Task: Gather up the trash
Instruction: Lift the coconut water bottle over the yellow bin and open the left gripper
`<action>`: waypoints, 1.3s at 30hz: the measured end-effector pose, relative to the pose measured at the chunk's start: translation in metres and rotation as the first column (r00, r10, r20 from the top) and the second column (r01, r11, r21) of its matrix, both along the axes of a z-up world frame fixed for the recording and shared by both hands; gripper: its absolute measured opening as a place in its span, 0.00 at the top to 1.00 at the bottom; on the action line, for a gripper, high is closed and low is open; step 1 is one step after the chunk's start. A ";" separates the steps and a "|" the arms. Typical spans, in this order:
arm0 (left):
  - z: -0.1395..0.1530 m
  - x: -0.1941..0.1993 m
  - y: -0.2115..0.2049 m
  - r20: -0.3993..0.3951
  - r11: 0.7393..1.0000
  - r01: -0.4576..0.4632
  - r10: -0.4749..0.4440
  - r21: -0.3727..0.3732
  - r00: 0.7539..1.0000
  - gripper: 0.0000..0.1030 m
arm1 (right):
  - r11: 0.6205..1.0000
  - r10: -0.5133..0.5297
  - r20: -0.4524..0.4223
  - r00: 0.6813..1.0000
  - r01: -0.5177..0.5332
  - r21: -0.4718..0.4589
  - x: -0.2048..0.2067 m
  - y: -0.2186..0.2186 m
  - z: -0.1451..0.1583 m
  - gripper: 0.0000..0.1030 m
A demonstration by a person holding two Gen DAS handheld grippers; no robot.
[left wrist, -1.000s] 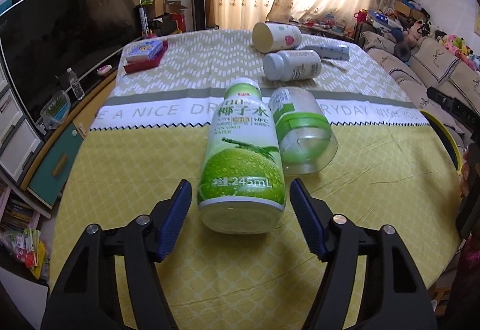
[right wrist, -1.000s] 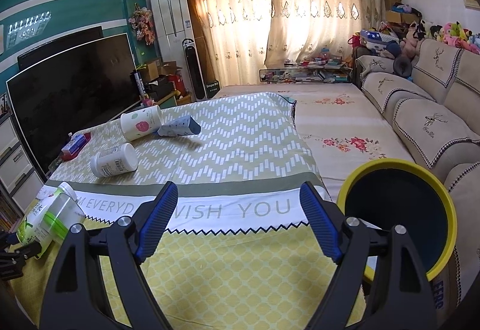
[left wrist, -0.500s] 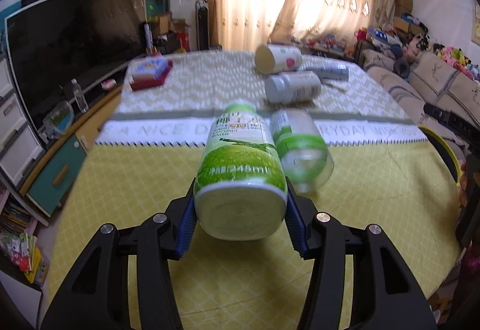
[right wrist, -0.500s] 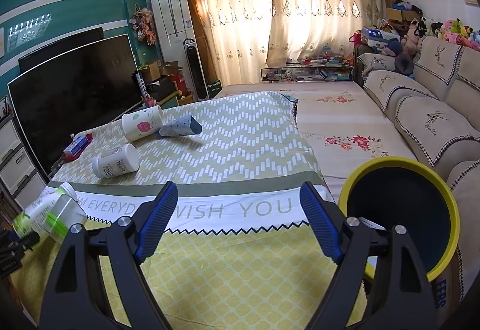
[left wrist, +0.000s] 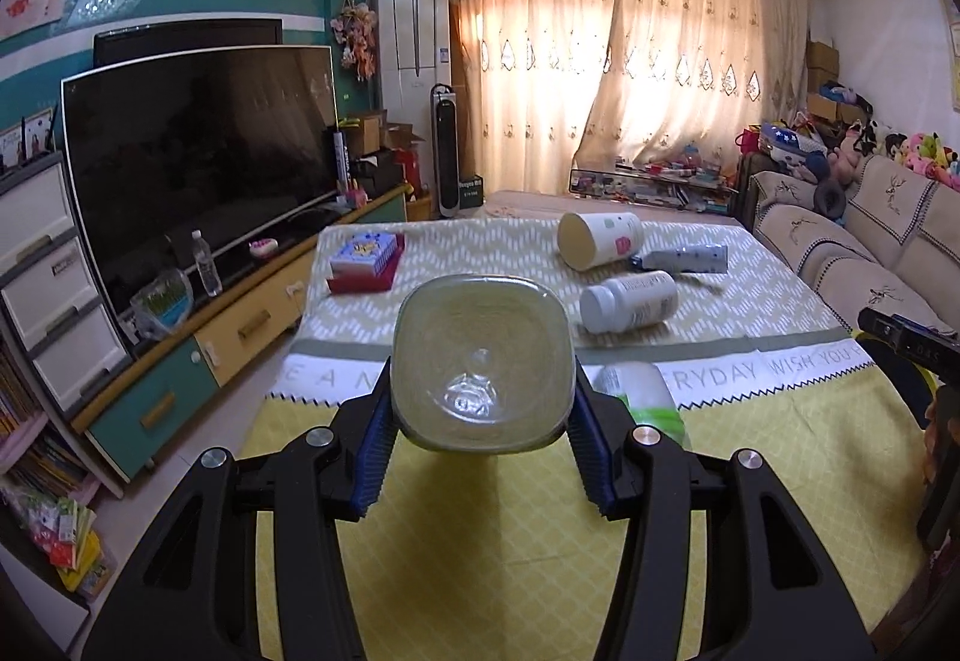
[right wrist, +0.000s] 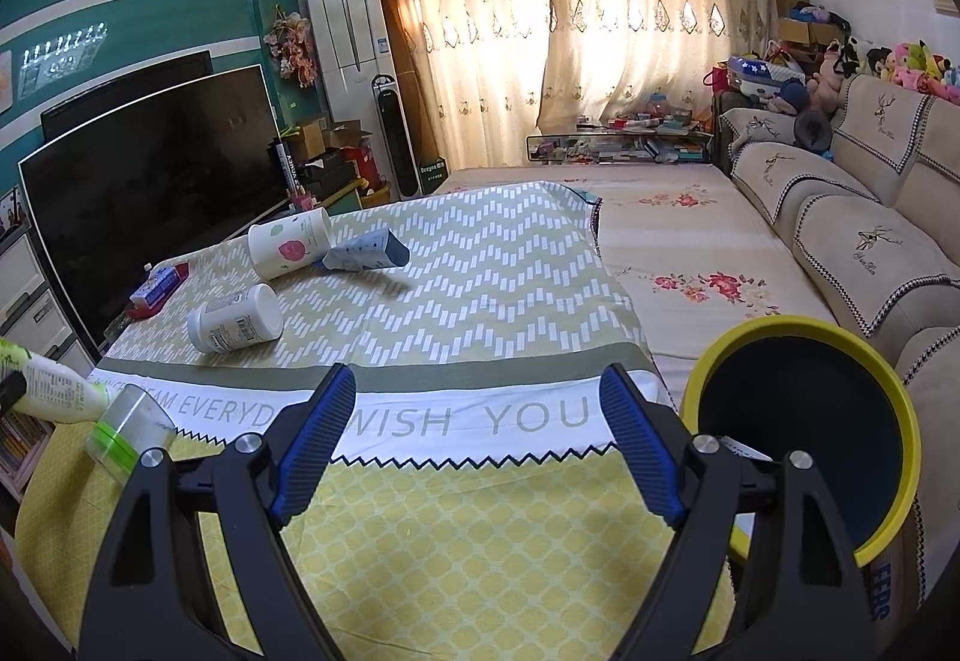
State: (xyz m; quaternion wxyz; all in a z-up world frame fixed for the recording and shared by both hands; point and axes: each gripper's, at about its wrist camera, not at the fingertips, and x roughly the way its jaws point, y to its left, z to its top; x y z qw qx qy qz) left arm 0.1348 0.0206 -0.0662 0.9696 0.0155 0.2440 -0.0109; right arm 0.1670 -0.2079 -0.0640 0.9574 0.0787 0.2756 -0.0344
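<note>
Left wrist view: the left gripper (left wrist: 480, 436) had closed on the green bottle (left wrist: 480, 367) and lifted it off the table (left wrist: 480, 529), mid-frame. Binning came next; the right gripper (right wrist: 474, 451) waited wide beside the bin (right wrist: 804, 421), lower right.

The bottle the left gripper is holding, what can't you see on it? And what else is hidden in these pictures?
- Coconut water bottle: left wrist view shows only its bottom; label and cap face away.
- Same bottle, right wrist view: cut off by the left edge.
- Clear bottle: partly behind the left gripper.
- Trash bin: inside too dark; right gripper covers its near rim.
</note>
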 end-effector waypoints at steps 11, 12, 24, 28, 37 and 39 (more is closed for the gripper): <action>0.007 0.033 -0.001 0.050 1.000 -0.014 0.013 0.011 0.999 0.50 | 1.000 0.009 -0.011 1.000 -0.009 0.000 0.002 0.001 -0.001 0.23; 0.007 0.036 0.000 0.051 1.000 -0.016 0.016 0.009 0.999 0.50 | 1.000 0.010 -0.013 1.000 -0.010 0.000 0.002 0.000 -0.001 0.23; 0.028 0.036 -0.013 0.070 1.000 0.017 -0.019 0.022 0.997 0.50 | 1.000 -0.003 0.007 1.000 0.003 -0.002 -0.004 -0.003 0.001 0.23; 0.046 0.025 -0.025 0.093 0.997 0.060 -0.064 0.040 0.994 0.50 | 1.000 -0.002 0.013 1.000 0.002 0.004 -0.015 -0.011 0.008 0.23; 0.086 0.013 -0.086 0.109 0.964 0.264 -0.263 0.008 0.959 0.50 | 0.995 -0.103 0.111 0.988 0.104 -0.006 -0.072 -0.063 0.048 0.23; 0.091 0.012 -0.112 0.115 0.947 0.321 -0.320 0.012 0.940 0.50 | 0.988 -0.148 0.120 0.982 0.152 -0.025 -0.087 -0.077 0.051 0.23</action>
